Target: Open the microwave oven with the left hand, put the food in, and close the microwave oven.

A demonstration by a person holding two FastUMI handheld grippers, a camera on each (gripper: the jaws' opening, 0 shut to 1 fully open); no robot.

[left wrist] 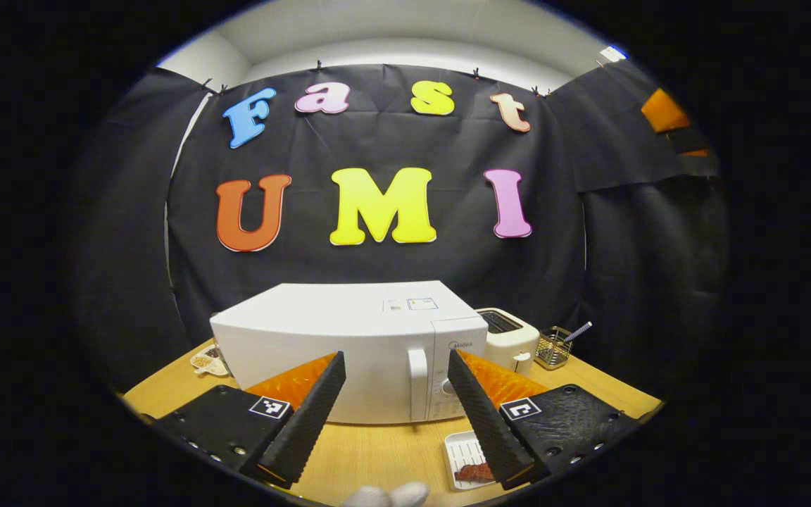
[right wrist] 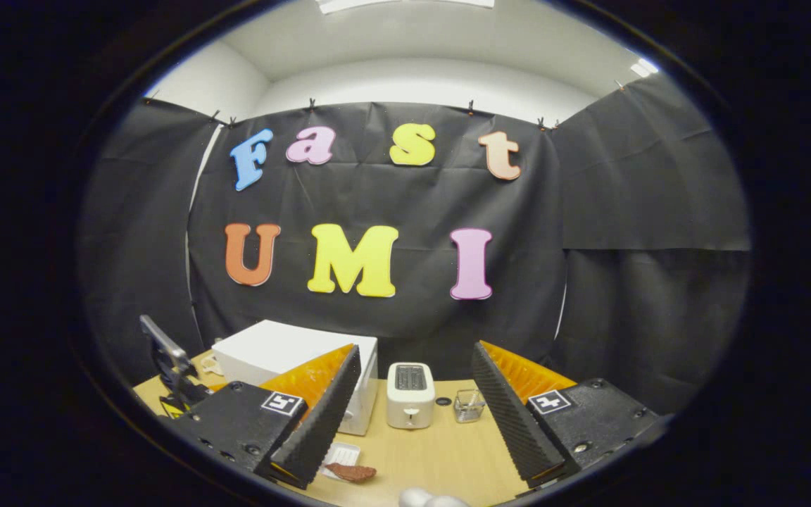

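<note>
Right now both tools are hovering over the wooden bench [left wrist: 377,451] with nothing between their fingers. In the left gripper view, the left tool [left wrist: 395,415] is pointing at the front of the white microwave [left wrist: 349,338], its two fingers spread wide apart. The microwave is sitting on the bench with its door shut, and the upright handle [left wrist: 418,380] is showing in the gap between the fingers, apart from both. A small white tray [left wrist: 458,454] is lying on the bench in front of the microwave, near the right finger, and a dark reddish piece of food [left wrist: 474,472] is resting on it, partly hidden by that finger. Just to the right of the microwave a cream toaster [left wrist: 507,338] is standing, and beyond it a small wire basket [left wrist: 553,348] is holding a utensil with a striped handle. At the microwave's far left, a small dish [left wrist: 207,362] of something pale is peeking out.

In the right gripper view, the right tool [right wrist: 416,415] is also standing with its fingers well apart. Between them the toaster [right wrist: 410,394] is facing the camera, with a small clear container [right wrist: 469,407] beside it. The microwave [right wrist: 286,355] is sitting to the left, partly behind the left finger. The food [right wrist: 351,472] is lying by the tray [right wrist: 343,454] near that finger's tip. At the far left edge, the other tool [right wrist: 166,359] is reaching in above the bench [right wrist: 434,458].
</note>
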